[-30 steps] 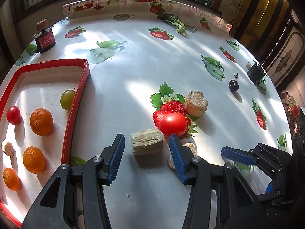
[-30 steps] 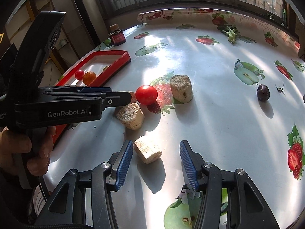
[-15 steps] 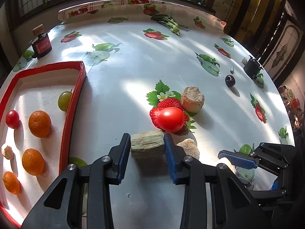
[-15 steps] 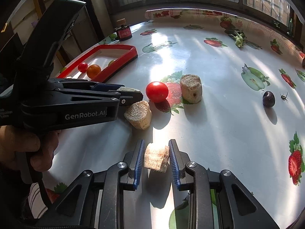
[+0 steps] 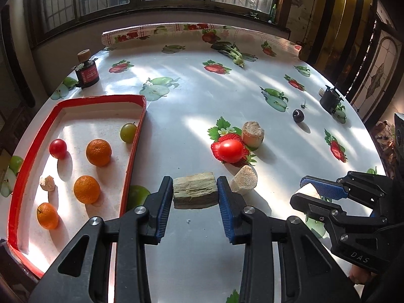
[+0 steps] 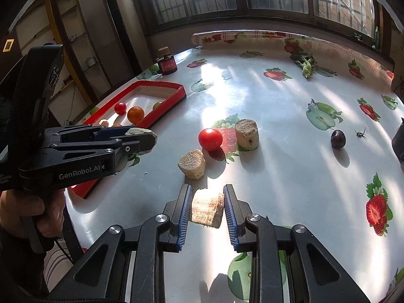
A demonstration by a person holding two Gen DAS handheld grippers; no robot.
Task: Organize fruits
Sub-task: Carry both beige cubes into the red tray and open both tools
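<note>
- Left gripper (image 5: 194, 197): clamped on a greenish fibrous chunk (image 5: 195, 193), above the table (image 5: 202, 101) just right of the red tray (image 5: 136, 149).
- Right gripper (image 6: 206, 210): clenched on a tan fibrous chunk (image 6: 207, 210).
- In the tray: three oranges (image 5: 98, 152), small tomato (image 5: 58, 148), green grape (image 5: 128, 132).
- On the cloth: red tomato (image 5: 230, 150), dark plum (image 5: 298, 115).

Left gripper (image 5: 194, 197) now clamped on greenish fibrous chunk (image 5: 195, 194), right gripper (image 6: 207, 210) clamped on tan chunk (image 6: 207, 211), both lifted off the table (image 5: 192, 106)
</note>
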